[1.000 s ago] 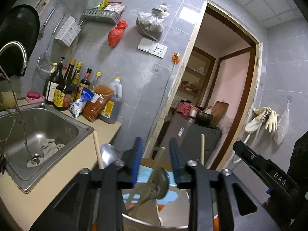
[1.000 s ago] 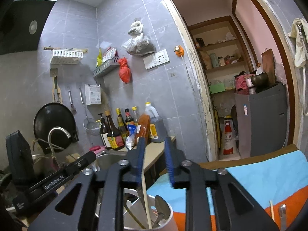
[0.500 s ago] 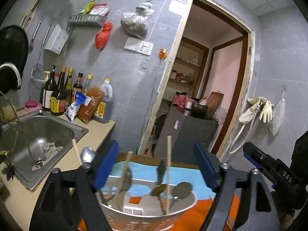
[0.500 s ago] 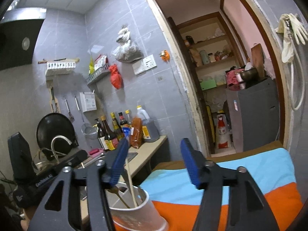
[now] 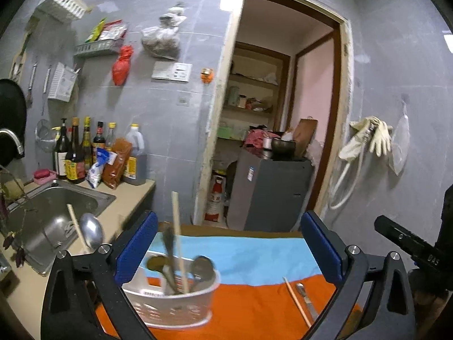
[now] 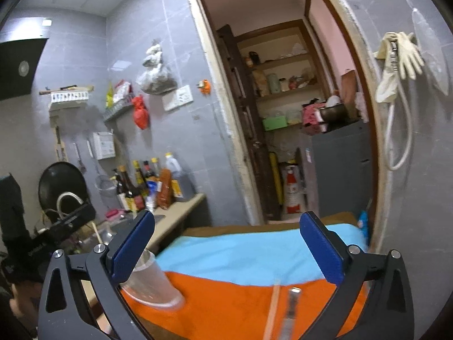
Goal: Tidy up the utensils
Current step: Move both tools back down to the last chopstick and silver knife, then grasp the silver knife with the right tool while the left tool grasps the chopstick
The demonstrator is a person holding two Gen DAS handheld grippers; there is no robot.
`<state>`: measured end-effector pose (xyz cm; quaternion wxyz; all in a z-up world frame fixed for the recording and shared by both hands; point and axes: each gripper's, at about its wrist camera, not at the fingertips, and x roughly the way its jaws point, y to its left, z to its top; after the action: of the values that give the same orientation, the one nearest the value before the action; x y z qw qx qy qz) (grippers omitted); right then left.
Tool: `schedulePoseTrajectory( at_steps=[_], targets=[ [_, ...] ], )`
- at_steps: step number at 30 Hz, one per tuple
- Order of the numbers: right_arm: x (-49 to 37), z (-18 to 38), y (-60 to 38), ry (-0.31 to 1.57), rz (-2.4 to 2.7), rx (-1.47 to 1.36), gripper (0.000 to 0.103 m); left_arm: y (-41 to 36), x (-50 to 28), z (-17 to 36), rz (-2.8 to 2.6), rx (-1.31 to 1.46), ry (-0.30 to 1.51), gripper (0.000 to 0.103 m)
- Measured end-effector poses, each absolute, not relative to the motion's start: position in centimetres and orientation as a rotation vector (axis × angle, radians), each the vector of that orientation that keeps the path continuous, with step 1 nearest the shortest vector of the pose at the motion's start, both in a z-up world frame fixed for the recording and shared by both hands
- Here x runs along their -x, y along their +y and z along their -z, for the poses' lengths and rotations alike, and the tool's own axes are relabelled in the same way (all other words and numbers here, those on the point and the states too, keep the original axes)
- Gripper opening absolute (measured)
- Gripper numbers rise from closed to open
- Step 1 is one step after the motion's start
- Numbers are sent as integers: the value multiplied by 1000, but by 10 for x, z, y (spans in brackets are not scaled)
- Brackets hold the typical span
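A white slotted utensil holder [image 5: 175,303] stands on the orange and blue cloth [image 5: 254,257], with spoons and a wooden chopstick [image 5: 177,235] upright in it. My left gripper [image 5: 229,246] is back from the holder, its jaws opening wide with nothing between the pads. One chopstick [image 5: 296,300] and a metal utensil [image 5: 305,300] lie on the orange cloth to the right. In the right wrist view the holder [image 6: 150,280] sits low left, behind the left finger. My right gripper [image 6: 226,246] has its jaws opening wide and empty above the loose chopstick [image 6: 271,308] and metal utensil [image 6: 290,311].
A steel sink [image 5: 53,212] and a counter with sauce bottles [image 5: 82,153] lie to the left. A ladle [image 5: 90,231] stands by the sink. A doorway [image 5: 277,119] with a grey cabinet [image 5: 271,192] is ahead. Rubber gloves [image 5: 371,138] hang on the right wall.
Both grippers went from nearly shut over the holder to wide open and drew back from it. The chopstick and spoons stay in the holder.
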<state>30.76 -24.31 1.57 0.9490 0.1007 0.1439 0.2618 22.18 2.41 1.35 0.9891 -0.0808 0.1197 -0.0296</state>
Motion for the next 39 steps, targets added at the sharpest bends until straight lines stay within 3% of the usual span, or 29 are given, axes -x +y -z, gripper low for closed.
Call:
schedulePoseTrajectory(
  at_steps=[17,28,39],
  targets=[
    [-317,61,-308,488,-353,-108,103,-52,-270,70,178,181,465,99],
    [-354,119,-287,725,-334,-19,103,-54,-326,122,139,188,713,99],
    [-371,146,-251,883,-321,91,103,-42,-342,144,113,203,810,99]
  ],
)
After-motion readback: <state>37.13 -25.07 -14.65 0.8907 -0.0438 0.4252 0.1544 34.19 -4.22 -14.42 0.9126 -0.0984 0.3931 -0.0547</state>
